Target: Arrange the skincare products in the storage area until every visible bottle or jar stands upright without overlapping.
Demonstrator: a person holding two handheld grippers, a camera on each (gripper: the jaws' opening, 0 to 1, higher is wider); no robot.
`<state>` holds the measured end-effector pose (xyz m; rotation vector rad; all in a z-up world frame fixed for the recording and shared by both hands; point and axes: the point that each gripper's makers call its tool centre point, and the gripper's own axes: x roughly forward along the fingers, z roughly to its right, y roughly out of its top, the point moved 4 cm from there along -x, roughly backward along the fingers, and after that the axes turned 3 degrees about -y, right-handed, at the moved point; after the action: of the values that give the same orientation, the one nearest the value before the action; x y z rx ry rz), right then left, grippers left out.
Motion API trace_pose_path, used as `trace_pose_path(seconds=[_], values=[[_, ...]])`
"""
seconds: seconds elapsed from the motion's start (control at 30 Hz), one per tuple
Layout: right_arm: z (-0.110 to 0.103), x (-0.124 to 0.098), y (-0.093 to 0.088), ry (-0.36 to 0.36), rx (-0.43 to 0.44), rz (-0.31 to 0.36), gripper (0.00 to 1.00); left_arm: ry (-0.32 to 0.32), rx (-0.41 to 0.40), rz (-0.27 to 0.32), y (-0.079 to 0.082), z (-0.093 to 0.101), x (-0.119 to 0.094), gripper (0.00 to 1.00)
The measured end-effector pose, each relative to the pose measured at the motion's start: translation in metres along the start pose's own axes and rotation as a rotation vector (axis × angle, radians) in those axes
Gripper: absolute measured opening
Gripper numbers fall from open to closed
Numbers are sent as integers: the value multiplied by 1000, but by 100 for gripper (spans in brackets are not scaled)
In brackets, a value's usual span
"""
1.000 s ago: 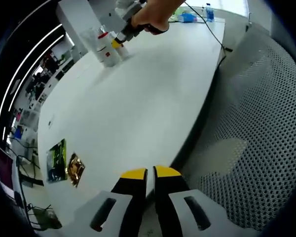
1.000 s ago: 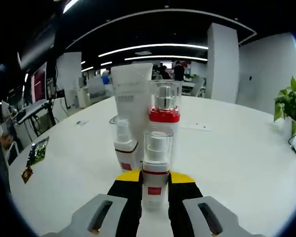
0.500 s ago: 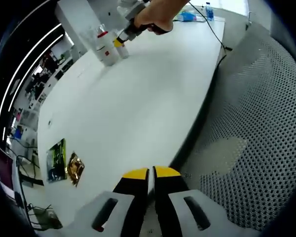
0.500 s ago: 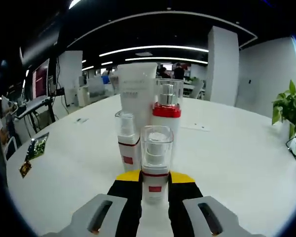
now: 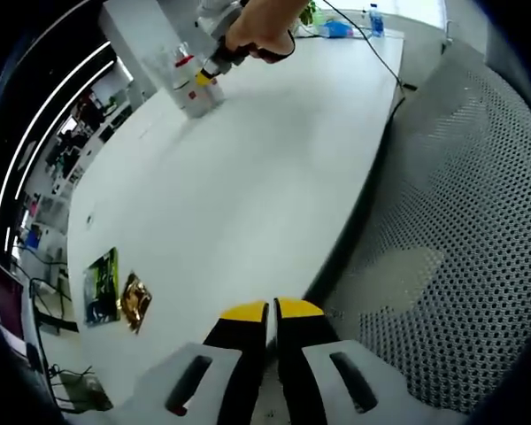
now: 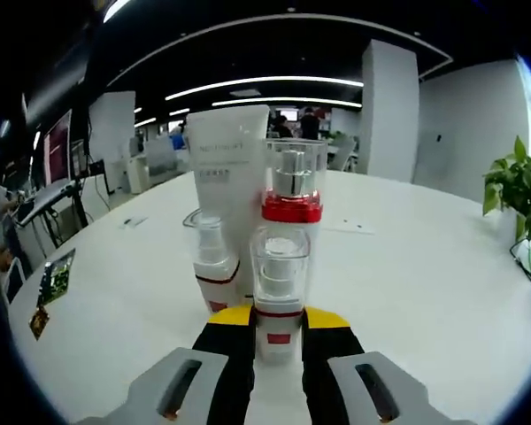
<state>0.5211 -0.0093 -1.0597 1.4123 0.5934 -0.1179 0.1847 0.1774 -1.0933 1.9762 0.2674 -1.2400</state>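
Small pump bottle (image 6: 280,292) upright, long axis vertical, gripped by right gripper (image 6: 279,329), white tube (image 6: 227,186) and red-collared bottle (image 6: 293,199) upright behind, left gripper (image 5: 270,317) clenched empty over table (image 5: 248,177).

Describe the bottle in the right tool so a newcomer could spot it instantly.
On the white table stands a cluster of skincare products. The small clear-capped pump bottle is frontmost, between the right tool jaws. Unlike the tall tube and red-collared bottle behind, it's short.

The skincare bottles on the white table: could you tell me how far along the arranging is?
Done: the white tube, red-collared pump bottle and small spray bottle stand upright. In hand: the right gripper holds the front pump bottle upright. Left: release it. The left gripper is shut, idle.
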Motion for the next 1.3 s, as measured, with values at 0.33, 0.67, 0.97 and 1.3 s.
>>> trace_pose_path(seconds=[0.33, 0.67, 0.97, 1.3], values=[[-2, 5, 3, -34, 24, -18, 12, 8, -1, -6, -1, -1, 0, 0], [-1, 5, 3, -45, 16, -53, 13, 14, 0, -10, -1, -3, 0, 0], [6, -8, -2, -58, 20, -72, 21, 19, 6, -8, -1, -3, -1, 0], [-20, -48, -37, 85, 239, -165, 30, 19, 8, 3, 0, -3, -1, 0]])
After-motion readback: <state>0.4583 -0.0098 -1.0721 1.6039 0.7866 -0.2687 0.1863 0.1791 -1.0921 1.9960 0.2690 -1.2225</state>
